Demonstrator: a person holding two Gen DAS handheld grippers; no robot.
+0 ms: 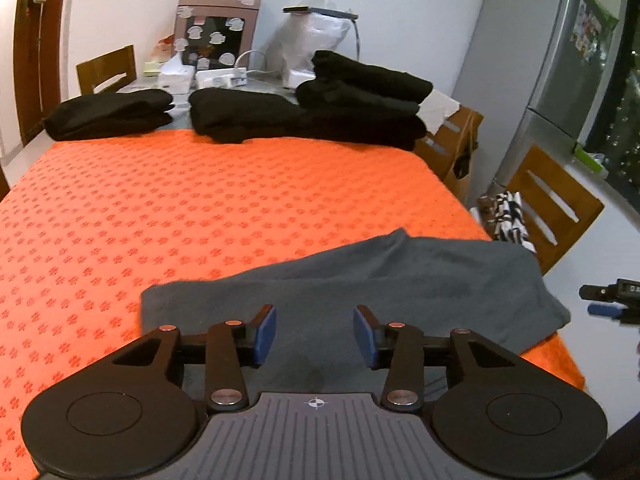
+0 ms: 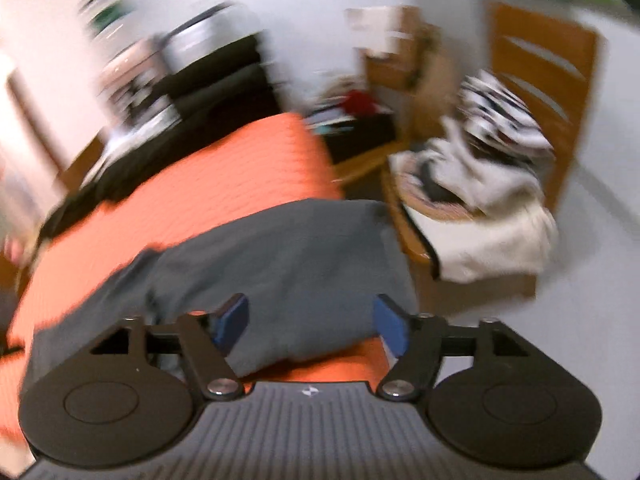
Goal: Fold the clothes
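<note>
- Risk 1: grey garment (image 1: 400,280) lies at the counter (image 1: 200,208) corner with its 3 o'clock end near the edge; a careless tug could, I judge, drag it off.
- Risk 2: right view is blurred, so a grab may pinch only the top layer.
- Left gripper (image 1: 315,334): jaws partly apart, empty, garment just ahead at 12 o'clock.
- Right gripper (image 2: 311,326): jaws wide, empty, over the garment's near end.
- Black folded stacks (image 1: 304,116) sit far off at 12 o'clock.
</note>
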